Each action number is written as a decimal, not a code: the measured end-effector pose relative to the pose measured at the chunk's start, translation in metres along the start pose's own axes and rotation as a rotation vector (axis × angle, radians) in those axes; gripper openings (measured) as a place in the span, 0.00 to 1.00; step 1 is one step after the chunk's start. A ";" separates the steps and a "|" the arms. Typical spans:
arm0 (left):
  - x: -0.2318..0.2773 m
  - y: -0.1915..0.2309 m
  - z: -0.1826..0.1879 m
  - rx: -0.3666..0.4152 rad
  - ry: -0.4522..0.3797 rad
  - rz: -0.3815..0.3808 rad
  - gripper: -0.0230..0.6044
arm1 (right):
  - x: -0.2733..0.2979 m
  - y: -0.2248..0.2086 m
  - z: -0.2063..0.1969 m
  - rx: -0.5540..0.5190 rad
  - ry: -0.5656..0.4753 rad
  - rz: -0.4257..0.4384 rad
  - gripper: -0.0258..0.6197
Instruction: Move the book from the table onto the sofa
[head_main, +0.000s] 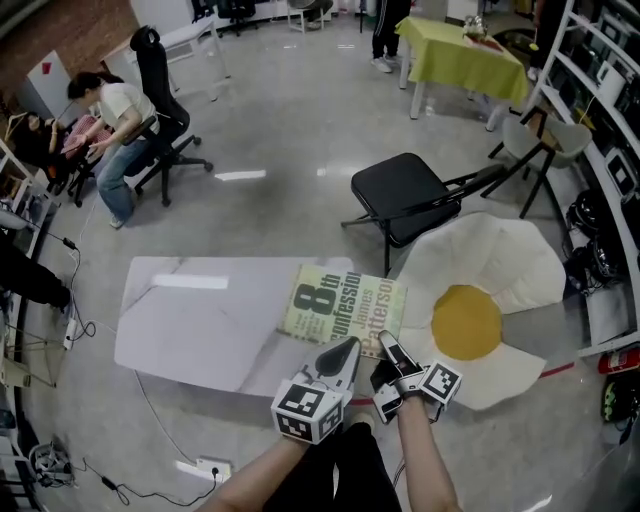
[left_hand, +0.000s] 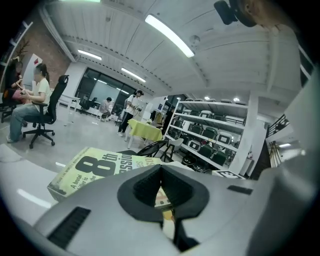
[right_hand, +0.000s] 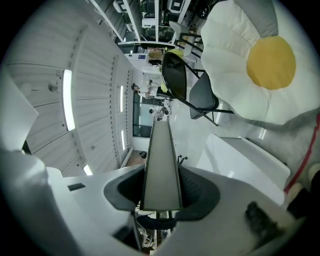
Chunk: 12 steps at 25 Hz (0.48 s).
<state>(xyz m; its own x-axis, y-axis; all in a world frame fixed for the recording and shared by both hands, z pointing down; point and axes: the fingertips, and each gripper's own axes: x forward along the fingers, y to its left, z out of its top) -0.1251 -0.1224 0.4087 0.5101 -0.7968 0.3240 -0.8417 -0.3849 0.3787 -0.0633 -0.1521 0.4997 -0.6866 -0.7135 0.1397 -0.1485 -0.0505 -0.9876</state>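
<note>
Pale-green paperback book (head_main: 345, 310) with a big black 8 on its cover sits in the air over the end of the white marble-look table (head_main: 200, 320), beside the fried-egg-shaped white and yellow sofa cushion (head_main: 500, 260). My right gripper (head_main: 390, 345) is clamped on its near edge. My left gripper (head_main: 345, 350) has its jaws drawn together at that same edge, though I cannot tell whether they pinch anything.

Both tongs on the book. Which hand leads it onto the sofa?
Right, probably. The right tongs clamp the book's near edge on the side closer to the egg-shaped sofa, which lies right of the table. The left tongs hold it farther from the sofa.
</note>
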 end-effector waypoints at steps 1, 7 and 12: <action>-0.007 -0.003 0.005 0.007 0.000 -0.009 0.05 | -0.003 0.009 -0.002 -0.004 -0.009 -0.002 0.30; -0.034 -0.032 0.020 0.027 0.001 -0.046 0.05 | -0.034 0.046 -0.002 0.001 -0.076 -0.026 0.30; -0.054 -0.053 0.027 0.029 -0.005 -0.092 0.05 | -0.061 0.072 0.000 0.011 -0.135 -0.012 0.30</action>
<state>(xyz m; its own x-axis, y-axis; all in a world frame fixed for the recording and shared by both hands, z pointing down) -0.1125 -0.0711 0.3477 0.5842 -0.7601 0.2845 -0.7965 -0.4695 0.3811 -0.0325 -0.1123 0.4206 -0.5825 -0.8004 0.1419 -0.1479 -0.0672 -0.9867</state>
